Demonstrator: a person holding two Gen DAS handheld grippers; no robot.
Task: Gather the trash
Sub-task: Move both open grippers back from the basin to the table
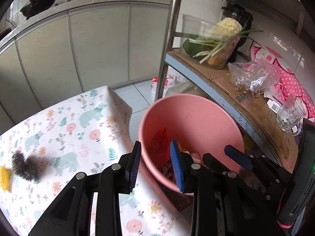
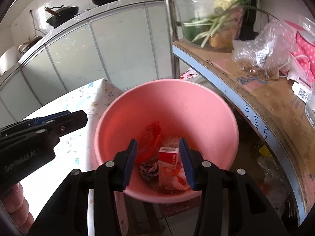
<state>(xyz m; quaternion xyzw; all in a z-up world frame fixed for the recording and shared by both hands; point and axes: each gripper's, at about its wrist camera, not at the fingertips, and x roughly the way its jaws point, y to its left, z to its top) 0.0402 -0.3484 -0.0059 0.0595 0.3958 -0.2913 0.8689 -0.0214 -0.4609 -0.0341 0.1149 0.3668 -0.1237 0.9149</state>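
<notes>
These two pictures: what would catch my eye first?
The pink bin fills the middle, standing beside a table with a flowery cloth; a red carton and crumpled wrappers lie at its bottom. Both grippers, the right gripper and the left gripper, hang open above it. On the shelf to the right sits a cauliflower.

A patterned tablecloth [image 1: 65, 122] covers the table, bearing a dark scrubber [image 1: 25, 166].

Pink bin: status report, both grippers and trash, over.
Left gripper open, empty. Right gripper open, empty, above pink bin. Red box and wrappers inside. Nothing blocking.
</notes>
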